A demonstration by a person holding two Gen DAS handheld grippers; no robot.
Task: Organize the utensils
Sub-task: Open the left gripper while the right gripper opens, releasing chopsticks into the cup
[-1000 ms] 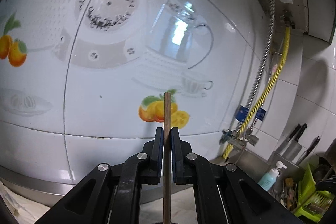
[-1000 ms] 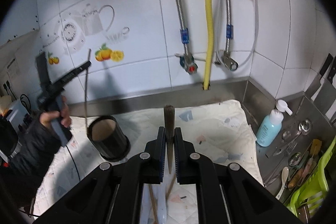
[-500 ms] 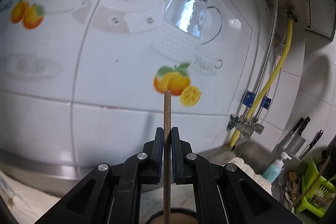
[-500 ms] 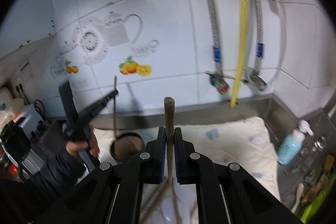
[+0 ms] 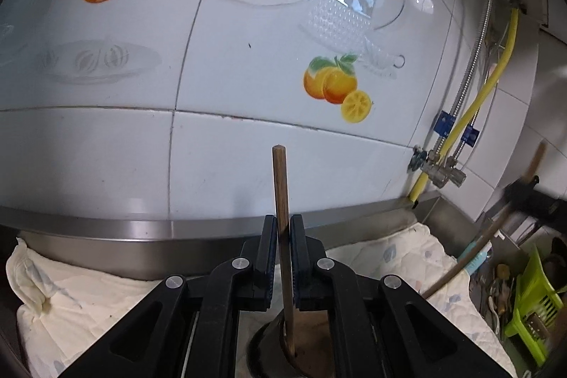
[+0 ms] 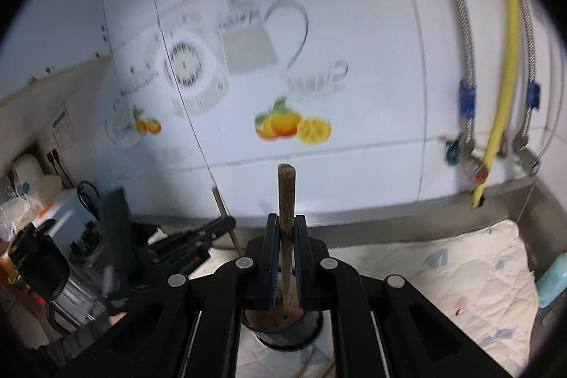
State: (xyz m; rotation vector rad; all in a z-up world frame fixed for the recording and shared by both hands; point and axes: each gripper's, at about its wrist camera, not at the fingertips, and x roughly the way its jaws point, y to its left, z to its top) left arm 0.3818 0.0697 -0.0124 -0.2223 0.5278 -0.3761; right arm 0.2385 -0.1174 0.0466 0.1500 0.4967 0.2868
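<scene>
Left wrist view: the left gripper (image 5: 282, 245) has its jaws clamped on a thin brown stick (image 5: 281, 201), round in section, smooth wood, standing almost upright. Its lower end dips into the mouth of a dark round cup (image 5: 301, 346) straight below the jaws at 6 o'clock. The cup is black outside, brownish inside, and sits on a quilted cream cloth (image 5: 407, 257) with faint blue and pink prints that covers the counter.

Right wrist view: the right gripper (image 6: 286, 254) has its jaws clamped on a thicker, rougher wooden handle (image 6: 286, 201), flat-cut at the top and duller in colour. It runs down into the same cup (image 6: 283, 330), right under the jaws. At 9 o'clock the other gripper shows, blurry, with the thin stick (image 6: 223, 211) poking up from it.

Behind it all is a glossy white tile wall (image 5: 230, 147) with printed oranges (image 5: 333, 84), a teapot and a cup; there's small lettering on the tiles but it's too blurred to read. A yellow hose (image 6: 503, 87) and braided steel hoses with blue tags hang at 2 o'clock. A lime green rack (image 5: 531, 310) sits at 4 o'clock in the left view.
</scene>
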